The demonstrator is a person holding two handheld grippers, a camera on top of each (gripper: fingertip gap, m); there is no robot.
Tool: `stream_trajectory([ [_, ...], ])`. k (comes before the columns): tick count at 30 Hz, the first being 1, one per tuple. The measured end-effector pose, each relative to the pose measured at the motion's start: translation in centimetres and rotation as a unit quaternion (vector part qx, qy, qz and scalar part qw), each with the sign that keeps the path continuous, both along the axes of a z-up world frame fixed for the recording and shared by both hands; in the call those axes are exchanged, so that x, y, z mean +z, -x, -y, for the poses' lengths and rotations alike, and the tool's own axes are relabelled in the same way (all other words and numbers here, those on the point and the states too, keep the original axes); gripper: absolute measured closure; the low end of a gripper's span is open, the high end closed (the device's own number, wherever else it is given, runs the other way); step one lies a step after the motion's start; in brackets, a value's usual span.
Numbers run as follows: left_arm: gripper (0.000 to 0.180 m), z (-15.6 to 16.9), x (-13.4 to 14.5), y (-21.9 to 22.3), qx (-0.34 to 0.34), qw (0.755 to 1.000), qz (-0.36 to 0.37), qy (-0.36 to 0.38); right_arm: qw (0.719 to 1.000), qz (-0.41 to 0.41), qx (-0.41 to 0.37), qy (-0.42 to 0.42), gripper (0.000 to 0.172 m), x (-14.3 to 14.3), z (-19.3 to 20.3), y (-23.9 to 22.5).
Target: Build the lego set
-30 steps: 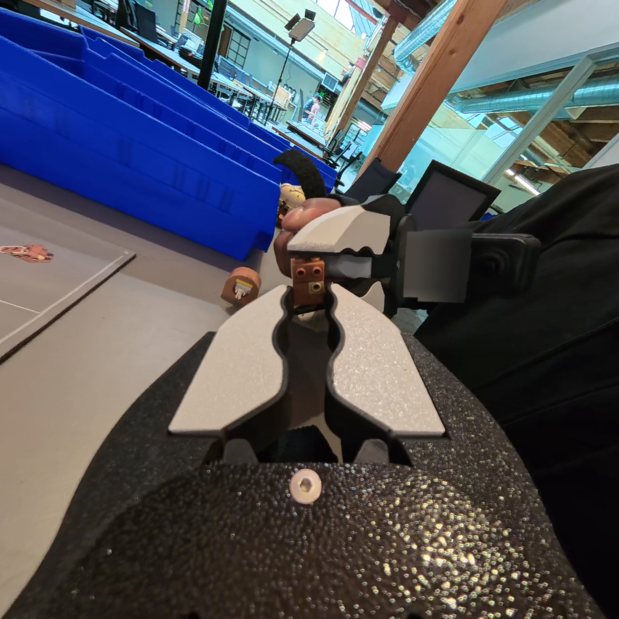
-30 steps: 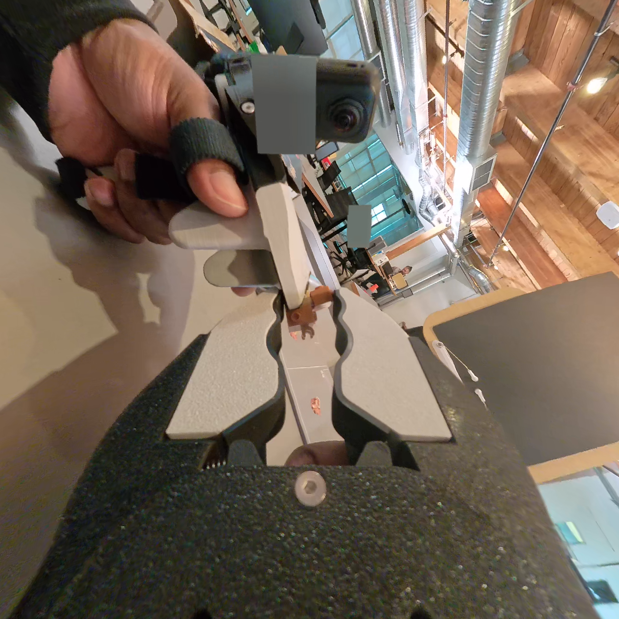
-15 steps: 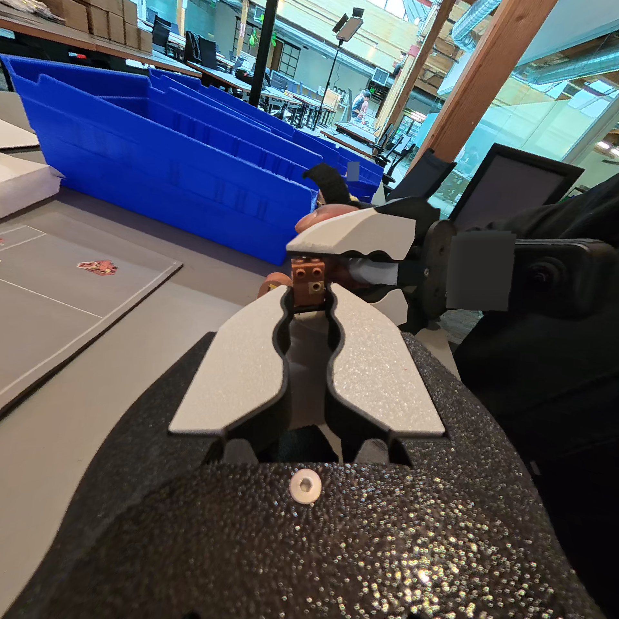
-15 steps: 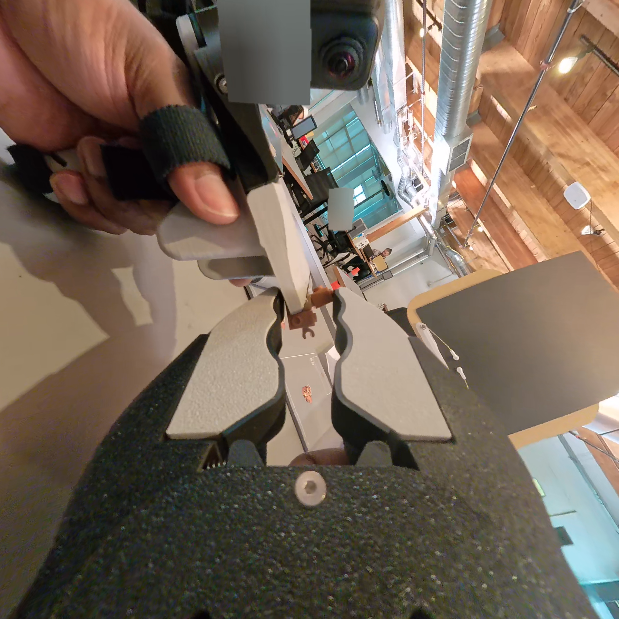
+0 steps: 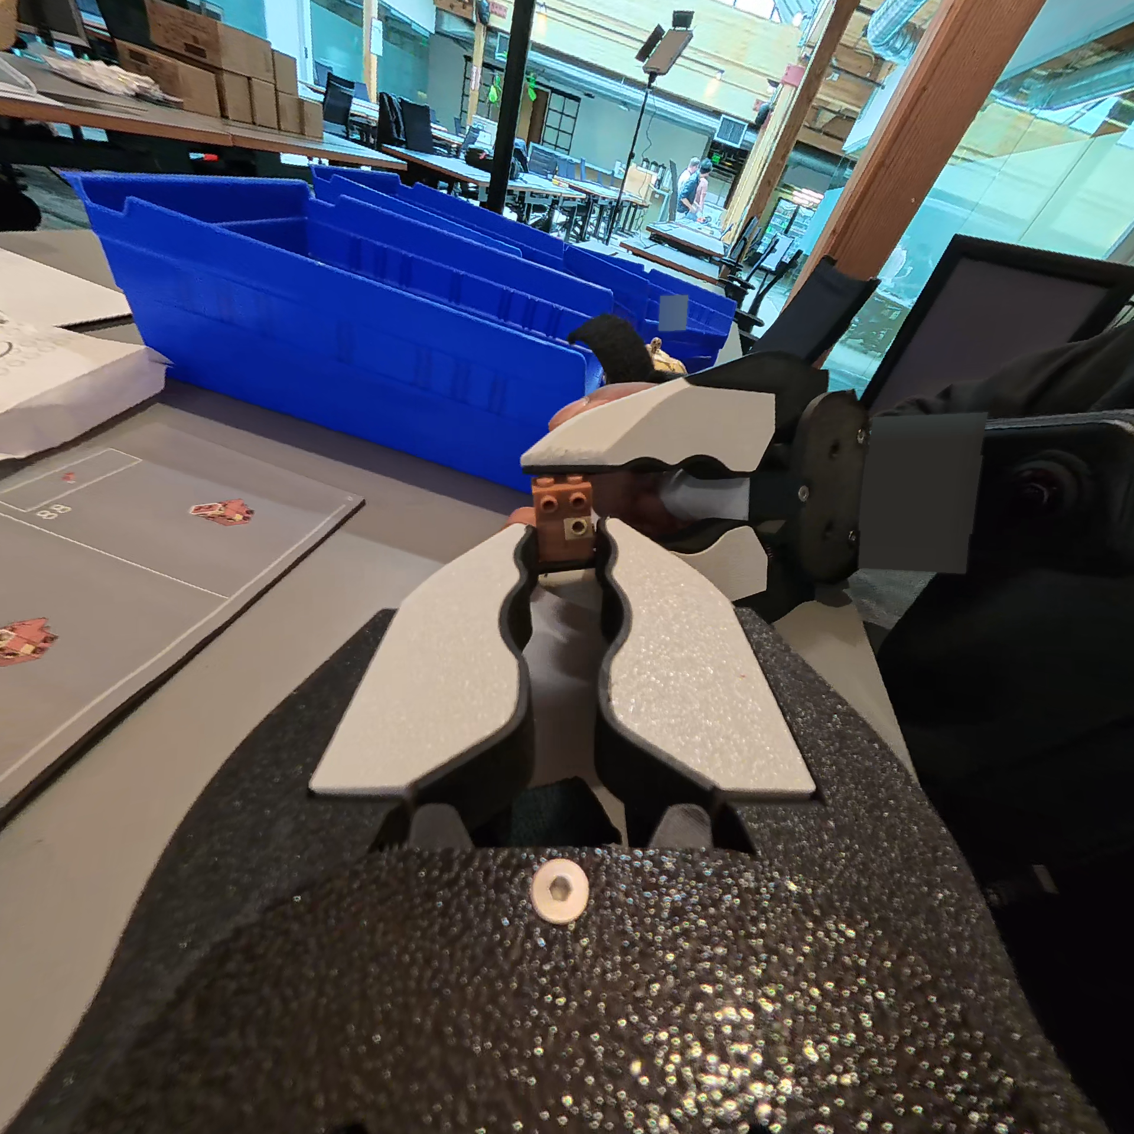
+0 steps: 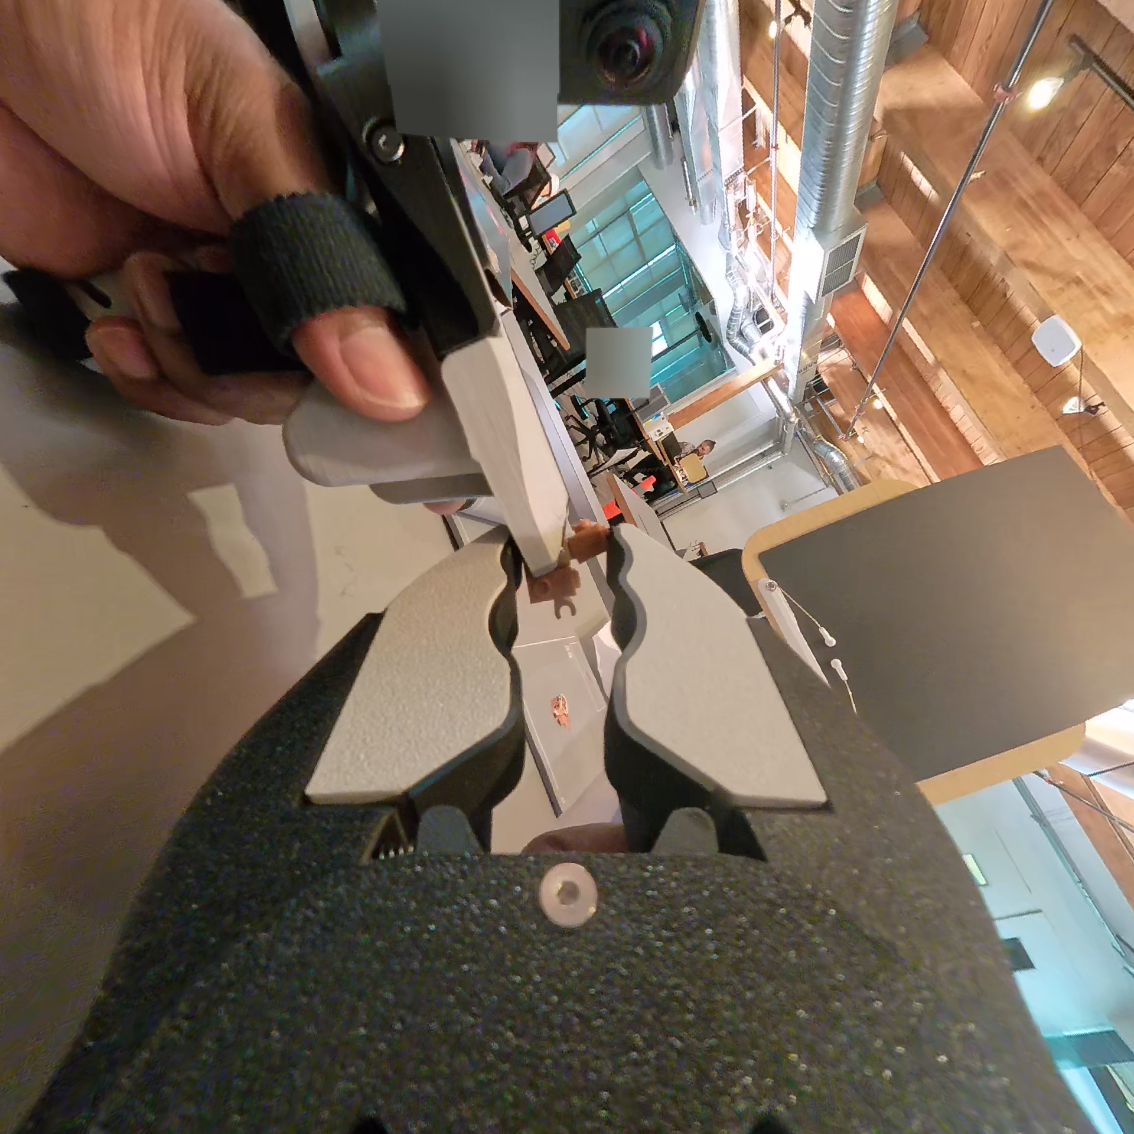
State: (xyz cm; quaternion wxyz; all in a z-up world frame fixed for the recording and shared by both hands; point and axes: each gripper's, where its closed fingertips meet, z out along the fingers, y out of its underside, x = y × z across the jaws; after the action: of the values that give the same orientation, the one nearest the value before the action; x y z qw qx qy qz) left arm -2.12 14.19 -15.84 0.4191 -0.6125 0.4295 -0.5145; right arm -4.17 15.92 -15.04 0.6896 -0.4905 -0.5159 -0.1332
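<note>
My left gripper (image 5: 563, 540) clamps the brown brick assembly (image 5: 561, 521). My right gripper (image 6: 561, 552) pinches its top brick (image 6: 589, 543). Joining step, I judge; steady pressure needed.

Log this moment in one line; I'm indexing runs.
left gripper: shut on brown brick assembly | right gripper: shut on same assembly | backdrop: blue bins

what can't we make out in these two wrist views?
- Left wrist view: lower part of the small brown studded brick assembly, hidden between the left gripper fingertips.
- Right wrist view: brick assembly partly covered by the left gripper's grey finger.
- Left wrist view: prints on the grey mat, too small.
</note>
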Motion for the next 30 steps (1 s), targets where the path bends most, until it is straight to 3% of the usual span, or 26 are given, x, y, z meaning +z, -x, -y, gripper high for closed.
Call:
stream_trajectory([
  [30, 0.163, -0.53, 0.54, 0.16, 0.026, 0.998, 0.007, -0.049, 0.999, -0.001, -0.015, -0.029, 0.145, 0.29, -0.24, -0.51],
])
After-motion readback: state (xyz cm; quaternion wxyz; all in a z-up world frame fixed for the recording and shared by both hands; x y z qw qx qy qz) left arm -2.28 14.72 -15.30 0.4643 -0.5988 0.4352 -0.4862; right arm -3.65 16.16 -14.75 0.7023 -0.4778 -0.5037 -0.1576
